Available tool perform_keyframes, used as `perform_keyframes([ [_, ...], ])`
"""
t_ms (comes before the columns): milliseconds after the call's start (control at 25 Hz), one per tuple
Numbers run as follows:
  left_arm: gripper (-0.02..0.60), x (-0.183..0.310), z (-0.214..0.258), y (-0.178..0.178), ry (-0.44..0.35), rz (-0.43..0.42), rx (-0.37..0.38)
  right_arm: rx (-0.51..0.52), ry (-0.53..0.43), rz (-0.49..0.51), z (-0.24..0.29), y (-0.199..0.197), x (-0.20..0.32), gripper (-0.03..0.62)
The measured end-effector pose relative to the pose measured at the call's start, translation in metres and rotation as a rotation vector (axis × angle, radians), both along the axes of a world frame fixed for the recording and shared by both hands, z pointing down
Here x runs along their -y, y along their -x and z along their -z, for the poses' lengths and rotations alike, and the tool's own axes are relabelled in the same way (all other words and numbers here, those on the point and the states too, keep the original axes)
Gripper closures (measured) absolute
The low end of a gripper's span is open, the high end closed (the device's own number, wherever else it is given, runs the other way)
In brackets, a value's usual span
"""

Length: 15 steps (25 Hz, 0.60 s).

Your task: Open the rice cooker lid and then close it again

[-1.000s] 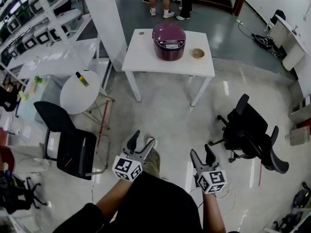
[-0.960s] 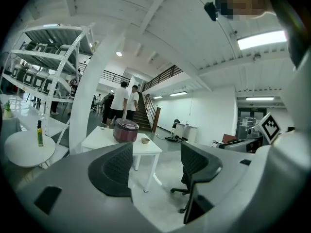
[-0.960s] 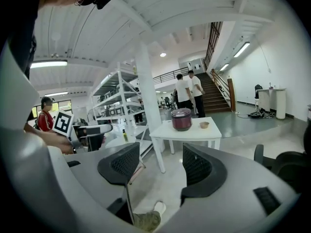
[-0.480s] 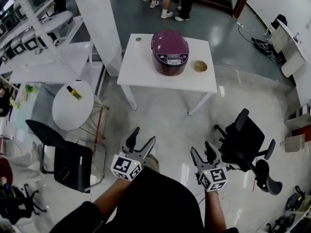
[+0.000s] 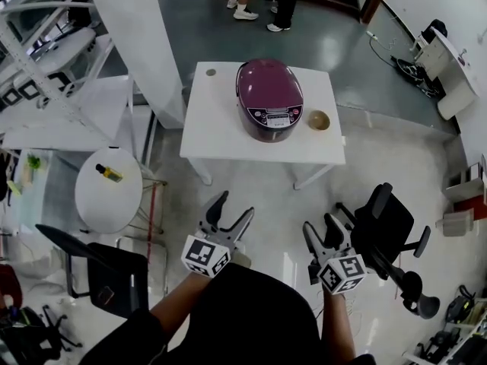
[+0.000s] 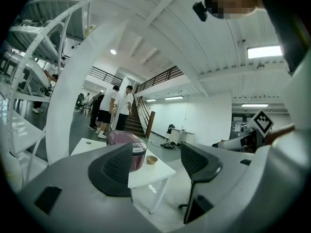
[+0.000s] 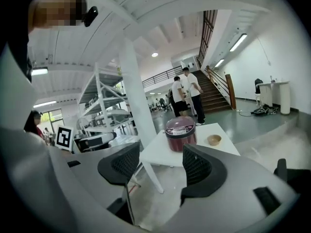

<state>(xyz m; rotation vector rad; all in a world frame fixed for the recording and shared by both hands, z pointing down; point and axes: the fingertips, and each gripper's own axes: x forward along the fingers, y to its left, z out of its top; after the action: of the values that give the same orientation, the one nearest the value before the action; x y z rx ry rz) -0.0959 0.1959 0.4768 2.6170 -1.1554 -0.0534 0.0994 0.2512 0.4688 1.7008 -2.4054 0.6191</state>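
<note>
A purple rice cooker (image 5: 269, 99) with its lid down stands on a white table (image 5: 217, 128) ahead of me; its control panel faces me. It also shows far off in the left gripper view as the rice cooker (image 6: 137, 152) and in the right gripper view as the rice cooker (image 7: 180, 133). My left gripper (image 5: 230, 217) and right gripper (image 5: 321, 231) hang over the floor well short of the table, both open with nothing between the jaws.
A small wooden bowl (image 5: 318, 120) sits on the table right of the cooker. A black office chair (image 5: 389, 234) stands close by my right gripper, another black chair (image 5: 99, 276) at lower left. A round white side table (image 5: 106, 191) and a white pillar (image 5: 137, 44) stand left. People stand beyond the table.
I have walked nearer the table: the cooker and table have come closer and lower in the head view. Both grippers stay open and held in front of me.
</note>
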Motion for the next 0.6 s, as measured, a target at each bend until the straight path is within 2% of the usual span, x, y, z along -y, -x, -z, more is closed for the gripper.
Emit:
perform_keyframes([
  [200,0.293,0.032,-0.02,0.01,0.032,-0.009,-0.014,-0.098,0.033,0.049,-0.018,0.017,0.032,0.35],
  [440,0.293,0.057,-0.029,0.026,0.045,-0.012,-0.01,-0.087,0.075,0.021,-0.032,0.025,0.046,0.35],
  [600,0.293,0.064,-0.03,0.028,0.044,0.009,-0.016,-0.081,0.088,0.04,-0.039,0.025,0.051,0.35],
])
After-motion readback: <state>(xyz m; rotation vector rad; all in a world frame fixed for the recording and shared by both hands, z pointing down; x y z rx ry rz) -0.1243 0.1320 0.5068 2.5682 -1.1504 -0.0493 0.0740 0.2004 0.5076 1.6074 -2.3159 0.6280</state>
